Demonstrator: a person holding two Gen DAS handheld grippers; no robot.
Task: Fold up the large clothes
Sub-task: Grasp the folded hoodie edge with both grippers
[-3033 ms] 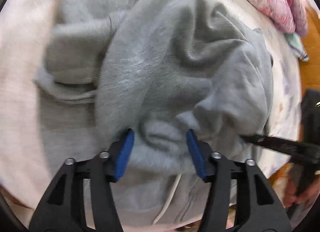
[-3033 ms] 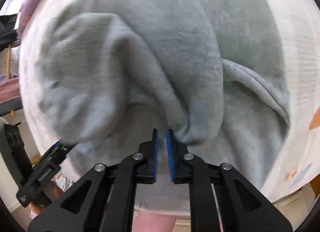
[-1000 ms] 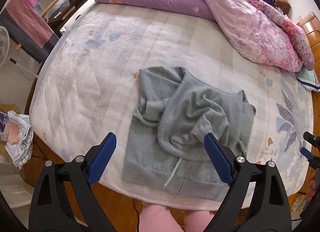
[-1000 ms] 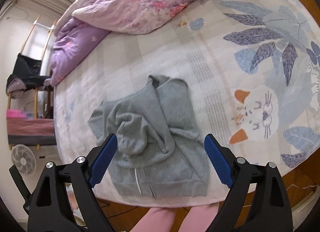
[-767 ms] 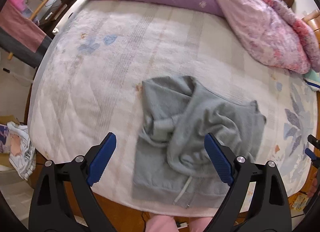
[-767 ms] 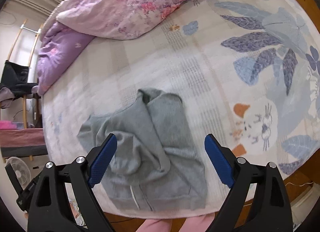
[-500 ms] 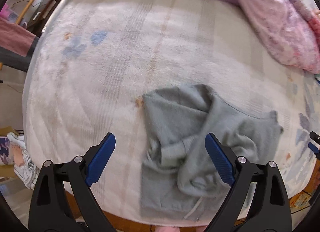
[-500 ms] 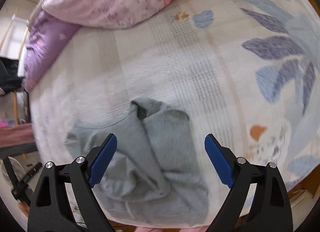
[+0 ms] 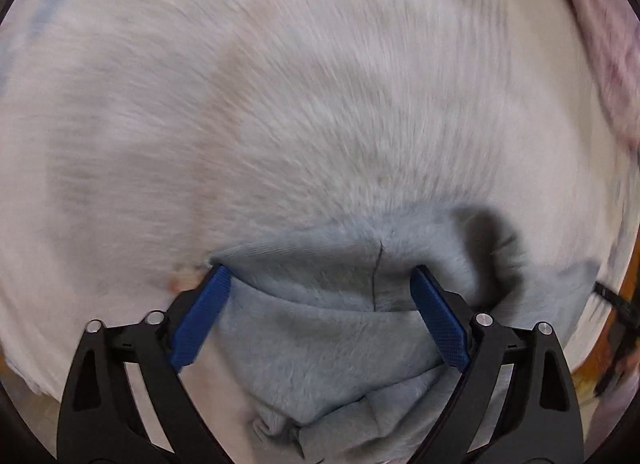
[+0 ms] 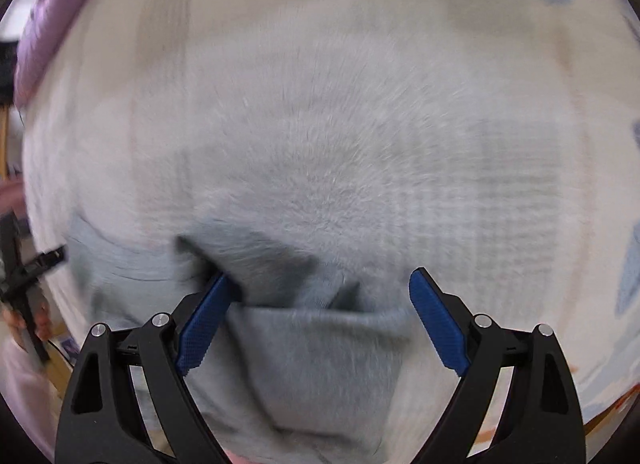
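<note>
Change since earlier frames: both grippers, high above the bed a second ago, are now low and close on the far edge of the garment; both views are motion-blurred.
Left gripper (image 9: 318, 312): jaws spread wide, holding nothing; the blue pads (image 9: 202, 316) straddle a raised fold of grey cloth, apparently the hood end.
Right gripper (image 10: 320, 318): jaws likewise spread, empty; its left pad sits at a dark opening in the cloth, the right pad is over pale bedding.
Grey hoodie (image 9: 344, 340): lies crumpled on the bed, filling the lower middle of both views, layers overlapping, not yet squared.
Bed sheet (image 9: 320, 83): pale, fuzzy, fills the field beyond the hoodie.
Purple quilt (image 10: 44, 23): at the far left margin, well apart.
Meaning for task: judged as the approach to a fresh two-point grasp on the far edge; closing on a single layer, not a bunch, looks to be the difficulty.
</note>
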